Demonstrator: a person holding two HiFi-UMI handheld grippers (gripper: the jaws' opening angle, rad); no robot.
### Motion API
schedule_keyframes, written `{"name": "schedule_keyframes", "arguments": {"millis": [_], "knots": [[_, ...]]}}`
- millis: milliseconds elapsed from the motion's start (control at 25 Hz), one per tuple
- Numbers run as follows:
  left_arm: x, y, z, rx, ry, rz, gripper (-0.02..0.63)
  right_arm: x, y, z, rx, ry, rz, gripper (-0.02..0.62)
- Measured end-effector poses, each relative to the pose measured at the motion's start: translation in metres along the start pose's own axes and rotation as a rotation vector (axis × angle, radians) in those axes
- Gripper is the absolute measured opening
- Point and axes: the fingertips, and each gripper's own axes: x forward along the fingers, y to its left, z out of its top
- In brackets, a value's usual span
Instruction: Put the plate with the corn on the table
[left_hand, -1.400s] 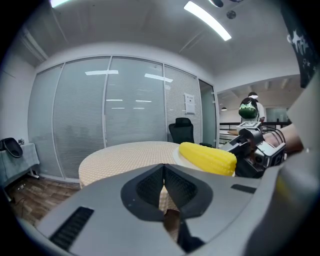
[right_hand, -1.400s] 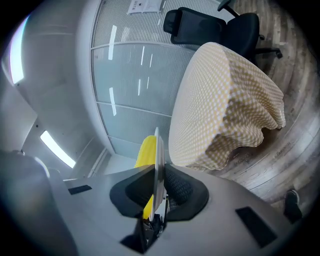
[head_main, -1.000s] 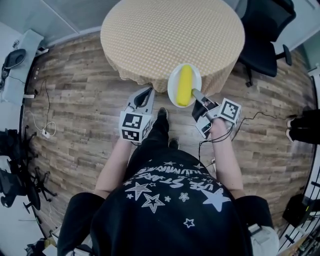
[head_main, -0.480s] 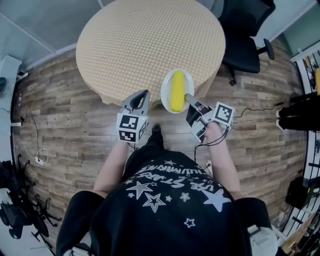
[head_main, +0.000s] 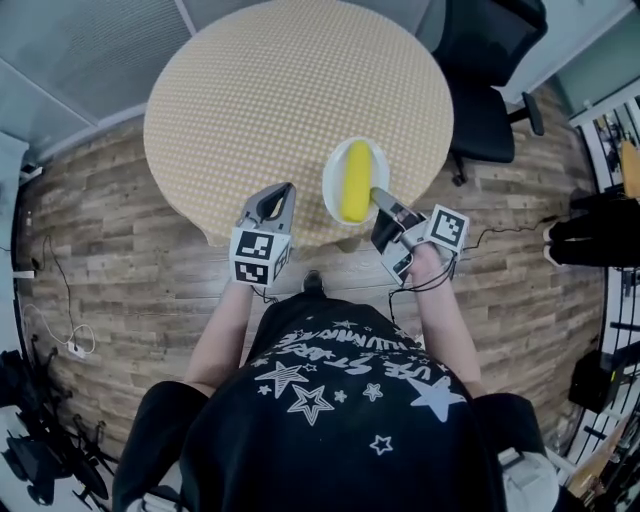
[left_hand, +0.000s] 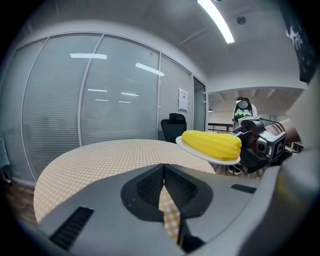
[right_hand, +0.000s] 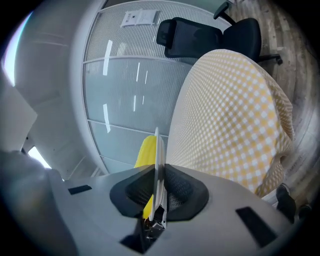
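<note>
A white plate (head_main: 334, 190) with a yellow corn cob (head_main: 355, 180) on it hangs over the near right part of the round table (head_main: 270, 90), which has a yellow checked cloth. My right gripper (head_main: 381, 198) is shut on the plate's near rim; in the right gripper view the plate (right_hand: 159, 165) stands edge-on between the jaws with the corn (right_hand: 145, 152) behind it. My left gripper (head_main: 276, 197) is shut and holds nothing, over the table's near edge to the left of the plate. The left gripper view shows the corn (left_hand: 211, 144) on the plate (left_hand: 202, 154) above the cloth.
A black office chair (head_main: 487, 70) stands at the table's right. Wood floor (head_main: 110, 290) surrounds the table, with cables (head_main: 60, 330) at the left and dark gear (head_main: 600, 235) at the right. Glass partition walls (left_hand: 100, 105) stand behind the table.
The person has stepped closer to the table. Both grippers have moved forward, and the plate with the corn now hangs over the tabletop instead of at its edge.
</note>
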Motion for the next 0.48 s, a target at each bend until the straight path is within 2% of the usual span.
{"name": "schedule_keyframes", "arguments": {"millis": [320, 480], "knots": [[0.029, 0.030, 0.004, 0.022, -0.007, -0.056, 0.008, 0.026, 0.001, 0.012, -0.043, -0.030, -0.016, 0.052], [0.025, 0.033, 0.001, -0.011, -0.019, -0.047, 0.008, 0.027, 0.003, 0.012, -0.045, -0.028, -0.011, 0.052]]}}
